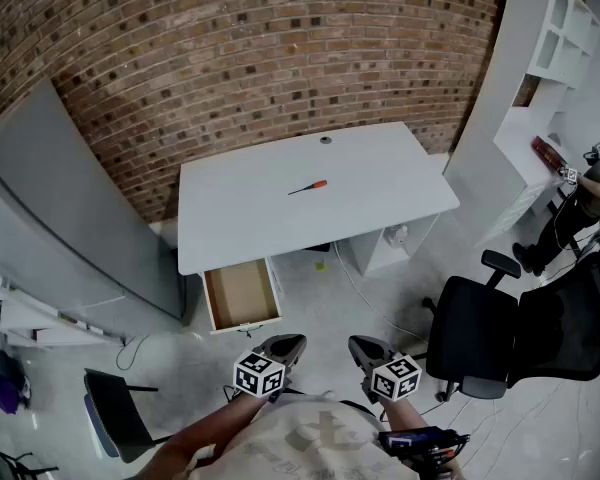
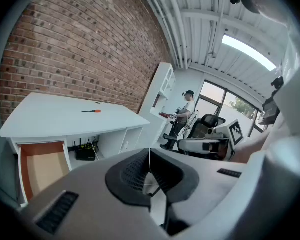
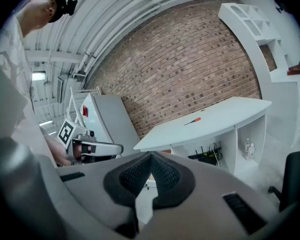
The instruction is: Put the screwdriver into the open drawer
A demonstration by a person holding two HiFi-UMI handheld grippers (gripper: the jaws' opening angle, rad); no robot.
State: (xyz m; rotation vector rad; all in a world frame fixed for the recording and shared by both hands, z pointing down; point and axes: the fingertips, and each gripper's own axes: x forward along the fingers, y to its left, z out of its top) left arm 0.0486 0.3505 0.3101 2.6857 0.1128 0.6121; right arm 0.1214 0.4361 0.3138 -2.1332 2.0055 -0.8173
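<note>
The screwdriver (image 1: 308, 187) lies flat near the middle of the white counter (image 1: 240, 223), well apart from both grippers. Nothing else lies near it. Its orange handle points toward the right end of the counter and its thin dark shaft toward the left. The open drawer (image 1: 242, 294) juts out below the counter's left front edge, and its wooden bottom looks bare.

The left gripper (image 1: 283, 349) and the right gripper (image 1: 365, 349) hang low in front of the person, side by side. Each has its jaws pressed together with nothing between them.

The tool looks light and stiff, so lifting it should take little force. The shaft is probably smooth, narrow metal that could slip or pivot between the pads. The handle is thicker and probably less slick, which makes it the better place to grip, taken across its width about midway along. Because the tool is round, it may roll if one jaw nudges it first. The jaws therefore need to open and come down either side of the handle before closing.
</note>
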